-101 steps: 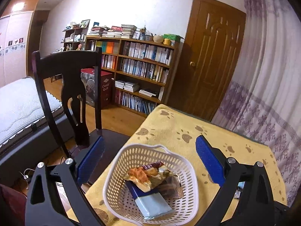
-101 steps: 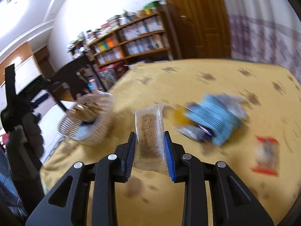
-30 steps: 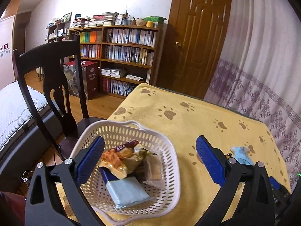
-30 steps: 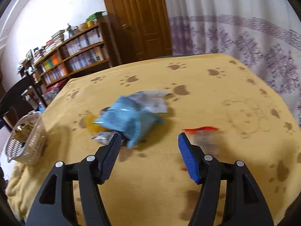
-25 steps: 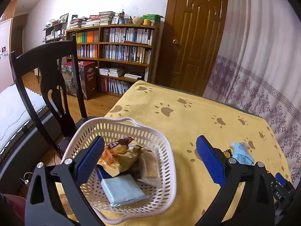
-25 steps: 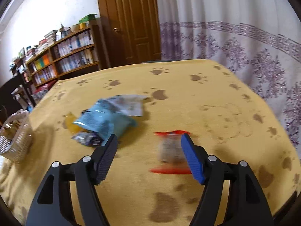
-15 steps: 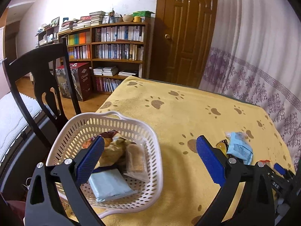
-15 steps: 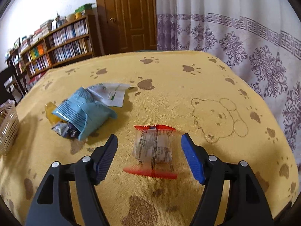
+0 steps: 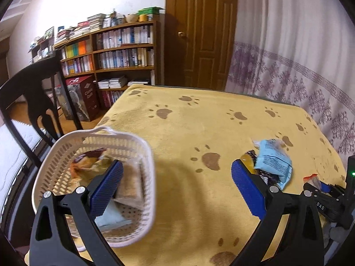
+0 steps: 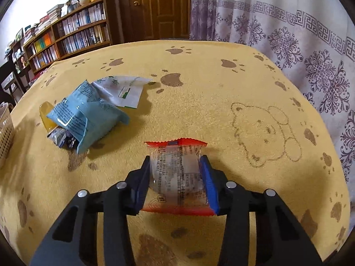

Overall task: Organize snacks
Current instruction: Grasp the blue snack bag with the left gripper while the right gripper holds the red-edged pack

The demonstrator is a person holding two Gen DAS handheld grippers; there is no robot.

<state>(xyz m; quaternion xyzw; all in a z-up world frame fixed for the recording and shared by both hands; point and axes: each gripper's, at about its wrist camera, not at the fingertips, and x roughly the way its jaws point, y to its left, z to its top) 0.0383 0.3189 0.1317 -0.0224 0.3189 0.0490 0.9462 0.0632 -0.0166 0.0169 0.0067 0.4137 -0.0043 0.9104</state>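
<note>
On yellow paw-print cloth (image 10: 199, 102), a clear red-edged snack packet (image 10: 176, 175) is gripped by the right gripper (image 10: 175, 166), while the left gripper (image 9: 175, 177) is held open beside the white plastic basket (image 9: 144, 153).

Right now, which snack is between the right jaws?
The clear packet with red ends; the blue bag and white packet lie apart on the cloth.

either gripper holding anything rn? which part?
Right gripper is shut on the clear snack packet with red ends, pads on its two long sides, mid-body, packet on the yellow cloth. Left gripper is open, holding nothing.
</note>
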